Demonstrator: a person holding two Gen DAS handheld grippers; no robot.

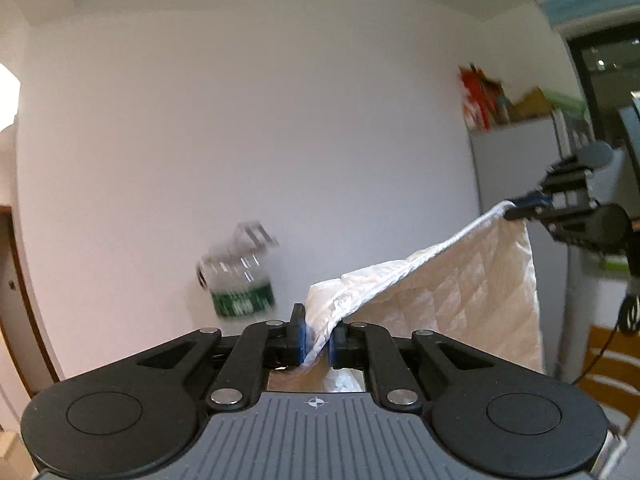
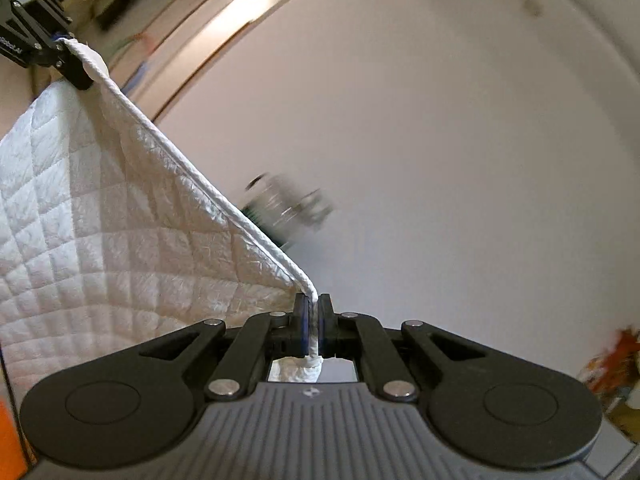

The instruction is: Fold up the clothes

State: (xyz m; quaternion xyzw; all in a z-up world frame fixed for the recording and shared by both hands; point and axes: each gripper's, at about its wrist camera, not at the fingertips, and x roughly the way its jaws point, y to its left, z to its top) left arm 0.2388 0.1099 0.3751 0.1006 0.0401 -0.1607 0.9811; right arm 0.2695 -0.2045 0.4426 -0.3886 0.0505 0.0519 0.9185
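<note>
A white quilted garment (image 1: pixel 460 292) hangs in the air, stretched between both grippers by its corded top edge. My left gripper (image 1: pixel 318 340) is shut on one corner of it, with cloth bunched between the pads. My right gripper (image 2: pixel 314 322) is shut on the other corner's cord; it also shows in the left wrist view (image 1: pixel 520 208) at the right. The left gripper shows in the right wrist view (image 2: pixel 66 50) at the top left. The garment (image 2: pixel 100 220) drapes down below the taut edge; its lower part is out of view.
A blurred clear plastic bottle with a green label (image 1: pixel 240 276) appears against the white wall (image 1: pixel 240 120), also in the right wrist view (image 2: pixel 288 208). A grey cabinet (image 1: pixel 516 168) with colourful boxes on top stands at the right. A wooden door frame (image 2: pixel 192 40) is at the upper left.
</note>
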